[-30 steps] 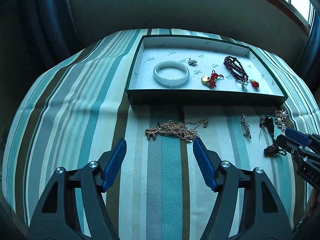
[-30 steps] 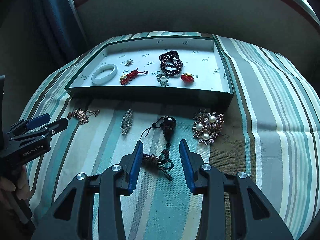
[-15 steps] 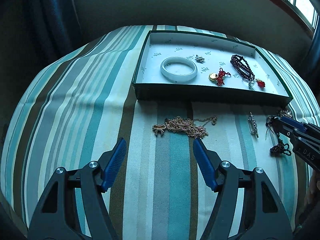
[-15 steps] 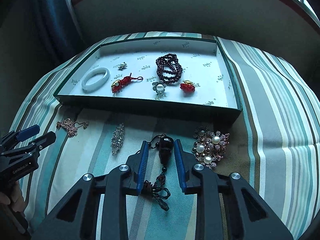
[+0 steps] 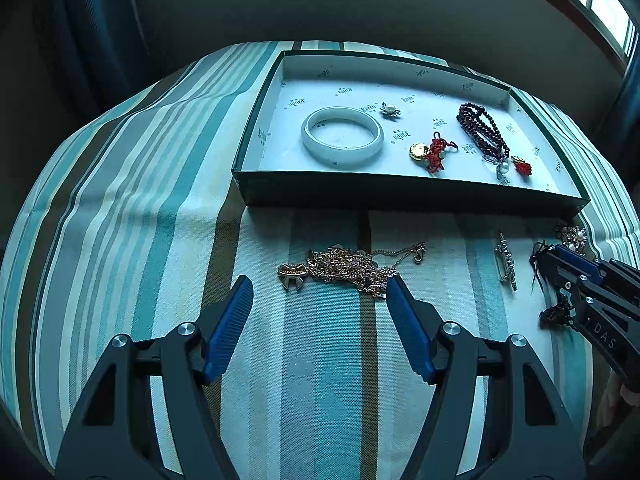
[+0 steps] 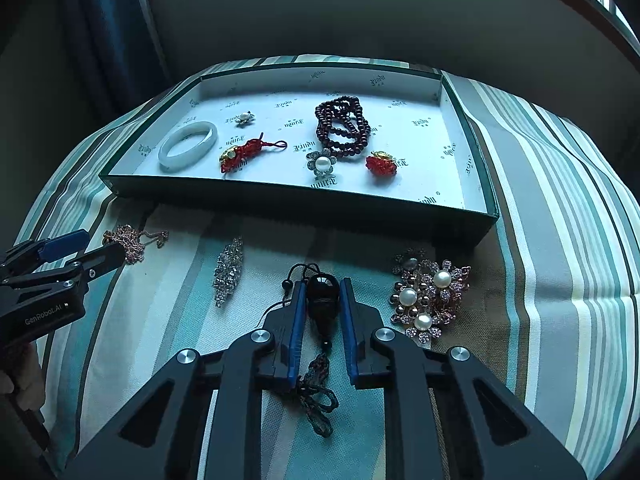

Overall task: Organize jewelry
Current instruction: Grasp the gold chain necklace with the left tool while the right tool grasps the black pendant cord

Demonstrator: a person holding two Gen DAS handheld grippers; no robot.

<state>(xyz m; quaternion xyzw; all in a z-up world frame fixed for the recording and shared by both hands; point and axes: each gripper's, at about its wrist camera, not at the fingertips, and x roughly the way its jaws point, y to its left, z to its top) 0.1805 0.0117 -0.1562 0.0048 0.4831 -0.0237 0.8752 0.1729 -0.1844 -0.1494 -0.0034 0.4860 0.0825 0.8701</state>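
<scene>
Right wrist view, nearest first: the right gripper [image 6: 323,286] has its blue fingers [image 6: 297,322] closing on one black pendant [image 6: 322,303], pads against both its sides. It is a dark, glossy, gourd-like bead on a black cord, with a small green bead and a knotted greenish tassel [image 6: 318,394] trailing back between the fingers. It lies on the striped surface [image 6: 560,240], just in front of the green tray [image 6: 304,200].

Also in front of the tray, on the cloth: one pearl cluster brooch [image 6: 430,298] just right of the pendant, one long rhinestone brooch [image 6: 229,271] to its left, and one rose-gold chain necklace [image 6: 134,240] further left, by the front left corner of the tray.

From the left wrist, the left gripper [image 5: 320,286] hovers with fingers [image 5: 230,326] wide apart and nothing between them, just short of that chain, which ends in a small bow charm [image 5: 292,274].

Inside the tray, six pieces: one white bangle [image 6: 188,151] at the left, one small pearl flower pin [image 6: 244,117] behind it, one red knotted charm [image 6: 244,154] with a gold piece, one larger pearl flower [image 6: 322,164], one red tuft charm [image 6: 382,165], and one coil of dark red beads [image 6: 342,126] toward the back.
</scene>
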